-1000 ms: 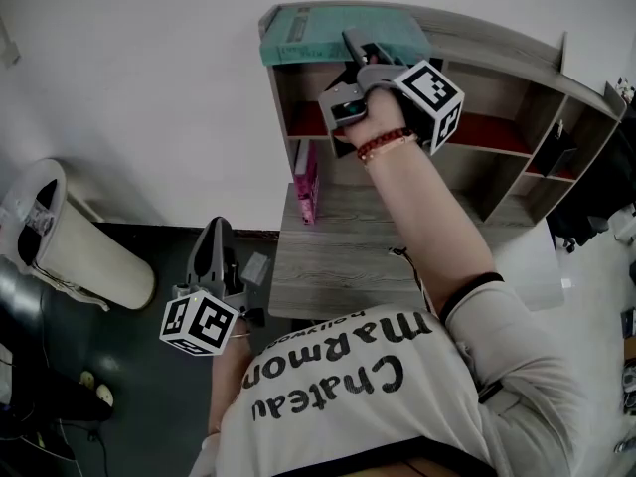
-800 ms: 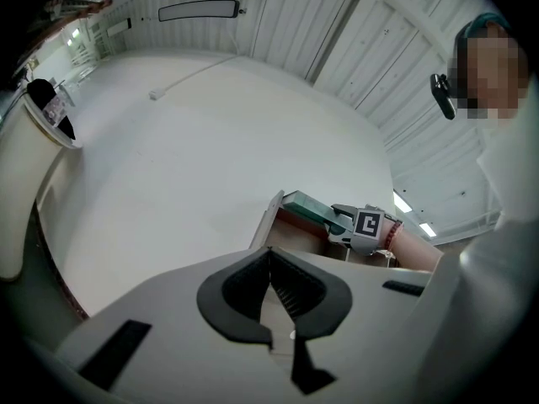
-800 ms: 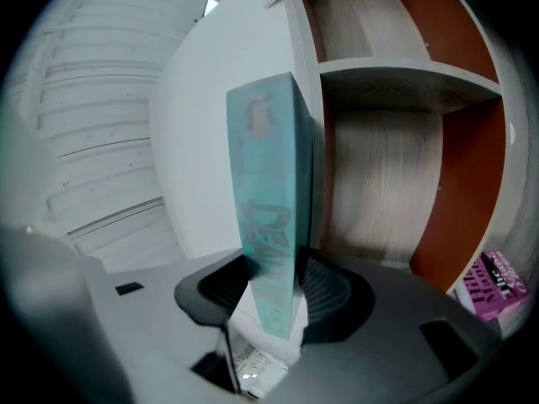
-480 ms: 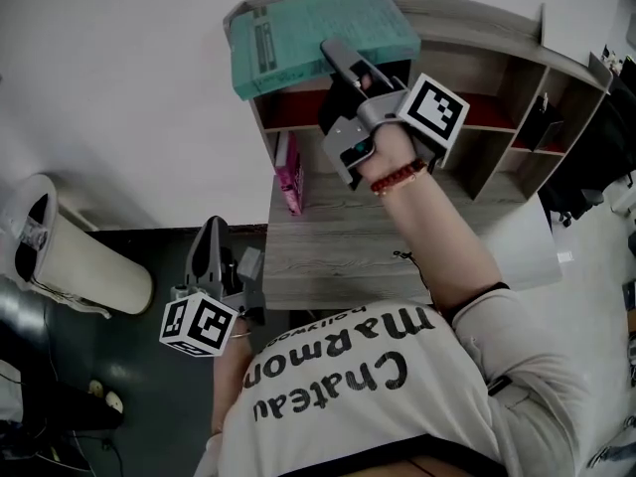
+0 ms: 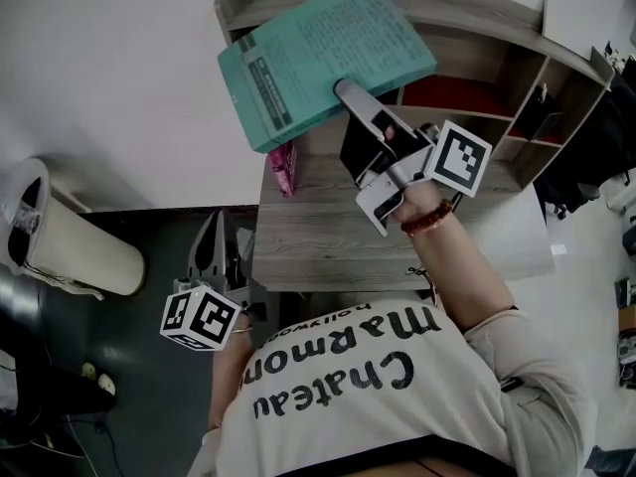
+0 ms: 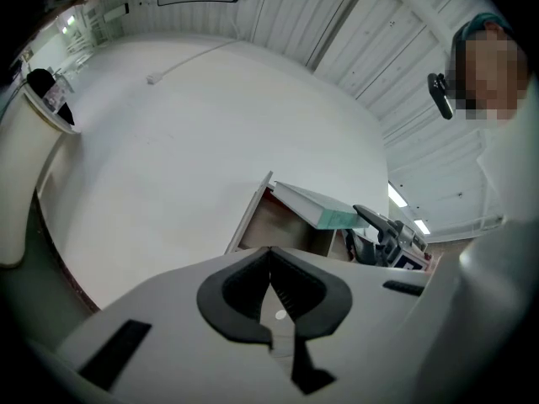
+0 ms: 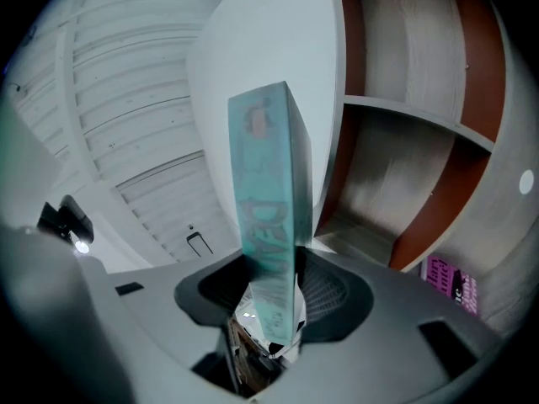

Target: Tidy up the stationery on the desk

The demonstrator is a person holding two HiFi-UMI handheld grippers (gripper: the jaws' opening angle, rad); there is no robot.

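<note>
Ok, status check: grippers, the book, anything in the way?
Right gripper shut on teal book. Left gripper shut, empty, beside desk. Book tilted over shelf unit's left end. Pink book stands below.

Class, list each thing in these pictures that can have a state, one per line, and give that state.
teal book: tilted, gripped at one edge.
right gripper: shut on the teal book.
left gripper: shut, empty, held low beside the desk.
pink book: standing on the desk, partly hidden under the teal book in the head view.
</note>
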